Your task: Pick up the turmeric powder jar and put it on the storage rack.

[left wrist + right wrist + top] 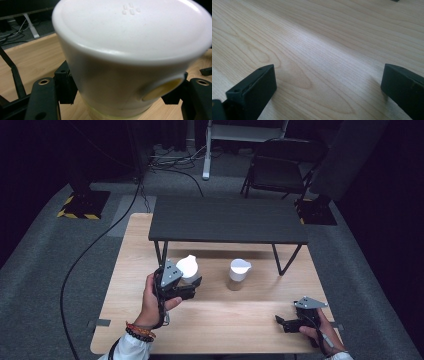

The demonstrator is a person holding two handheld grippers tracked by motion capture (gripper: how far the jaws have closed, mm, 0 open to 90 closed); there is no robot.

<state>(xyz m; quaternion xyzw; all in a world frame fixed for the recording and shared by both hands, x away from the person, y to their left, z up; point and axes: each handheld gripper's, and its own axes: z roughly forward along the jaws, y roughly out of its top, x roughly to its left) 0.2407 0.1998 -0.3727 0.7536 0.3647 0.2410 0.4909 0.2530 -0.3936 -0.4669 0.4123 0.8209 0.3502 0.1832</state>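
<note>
White lidded jar point(130, 57) sits pinched in the left hand-held gripper point(186, 282), near the low black shelf point(227, 220). Right hand-held gripper point(289, 324) rests spread over the bare desk point(317, 50).

Black shelf point(227, 220) on wooden table point(225, 320); folding chair point(280, 170) behind.

The white jar point(130, 50) looks like smooth plastic with a soft satin sheen. The counter point(317, 45) is pale wood with plain grain, matt. The left tongs point(120, 100) are matt black plastic, like the right tongs point(329, 90).
</note>
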